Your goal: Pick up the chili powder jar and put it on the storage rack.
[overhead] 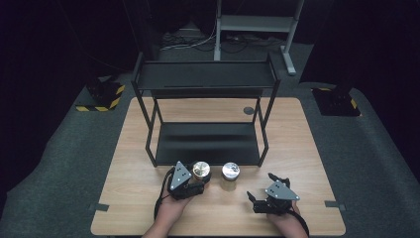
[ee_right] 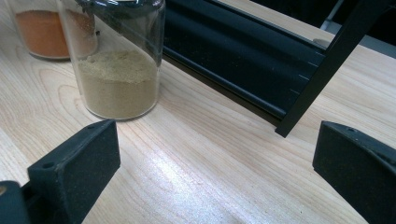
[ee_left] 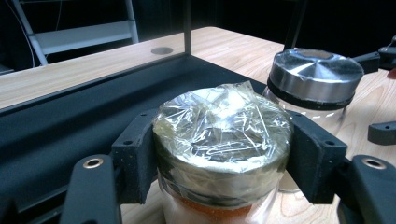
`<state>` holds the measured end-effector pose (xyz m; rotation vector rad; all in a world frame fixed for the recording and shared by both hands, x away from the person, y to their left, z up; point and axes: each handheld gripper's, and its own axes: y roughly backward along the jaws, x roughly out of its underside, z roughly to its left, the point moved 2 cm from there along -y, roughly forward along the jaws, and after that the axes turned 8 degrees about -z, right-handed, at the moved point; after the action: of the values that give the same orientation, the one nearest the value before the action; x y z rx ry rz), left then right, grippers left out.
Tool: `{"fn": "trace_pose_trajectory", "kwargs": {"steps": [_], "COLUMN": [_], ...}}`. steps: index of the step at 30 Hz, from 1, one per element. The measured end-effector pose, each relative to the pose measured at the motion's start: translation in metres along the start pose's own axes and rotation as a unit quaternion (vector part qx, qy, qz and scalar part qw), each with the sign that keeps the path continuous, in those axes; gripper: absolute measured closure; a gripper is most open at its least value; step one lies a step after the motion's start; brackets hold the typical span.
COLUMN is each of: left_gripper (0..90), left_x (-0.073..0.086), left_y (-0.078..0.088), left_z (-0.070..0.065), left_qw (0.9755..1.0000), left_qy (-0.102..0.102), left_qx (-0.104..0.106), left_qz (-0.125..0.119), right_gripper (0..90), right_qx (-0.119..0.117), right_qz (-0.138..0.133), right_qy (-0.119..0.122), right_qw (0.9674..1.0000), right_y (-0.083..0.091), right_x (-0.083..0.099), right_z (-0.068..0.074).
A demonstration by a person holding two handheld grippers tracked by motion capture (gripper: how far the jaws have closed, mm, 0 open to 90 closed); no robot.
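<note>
My left claw grips the wrapped-lid jar — lifting remains — right claw idles released at four o'clock.

Wood surface — black rack at centre, two jars in front: foil-lid jar, steel-lid jar.

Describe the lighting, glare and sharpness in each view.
High view: dim, dark surroundings, table lit. Left gripper view: glare on the plastic-wrapped lid and the steel lid, near jaws soft. Right gripper view: a bright sheen on the wood, jars sharp.
</note>
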<state>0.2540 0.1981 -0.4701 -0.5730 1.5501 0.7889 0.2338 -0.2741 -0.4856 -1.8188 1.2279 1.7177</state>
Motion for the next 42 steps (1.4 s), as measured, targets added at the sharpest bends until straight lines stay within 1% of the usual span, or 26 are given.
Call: {"fn": "trace_pose_trajectory", "kwargs": {"steps": [6, 10, 16, 24, 31, 42], "left_gripper": [33.5, 33.5, 33.5, 33.5, 33.5, 33.5], "left_x": [-0.006, -0.01, -0.015, -0.024, -0.038, -0.063], "left_y": [0.01, 0.019, 0.031, 0.044, 0.052, 0.056], "left_z": [0.005, 0.008, 0.014, 0.018, 0.023, 0.029], "left_qw": [0.9999, 0.9997, 0.9993, 0.9986, 0.9979, 0.9969], "left_qy": [0.0, -0.003, -0.003, -0.004, -0.008, -0.013], "left_qx": [-0.005, -0.018, -0.029, -0.045, -0.053, -0.055], "left_qz": [-0.012, -0.016, -0.024, -0.027, -0.038, -0.054], "right_gripper": [0.0, 0.0, 0.0, 0.0, 0.0, 0.0], "right_qx": [0.0, 0.0, 0.0, 0.0, 0.0, 0.0], "right_qz": [0.0, 0.001, 0.002, 0.002, 0.001, 0.001], "right_qy": [0.0, 0.0, 0.001, 0.001, 0.0, -0.001], "right_qw": [1.0, 1.0, 1.0, 1.0, 1.0, 1.0], "right_y": [0.0, 0.0, 0.0, 0.0, 0.0, 0.0], "right_x": [0.0, 0.0, 0.0, 0.0, 0.0, 0.0], "right_z": [0.0, 0.0, 0.0, 0.0, 0.0, 0.0]}}
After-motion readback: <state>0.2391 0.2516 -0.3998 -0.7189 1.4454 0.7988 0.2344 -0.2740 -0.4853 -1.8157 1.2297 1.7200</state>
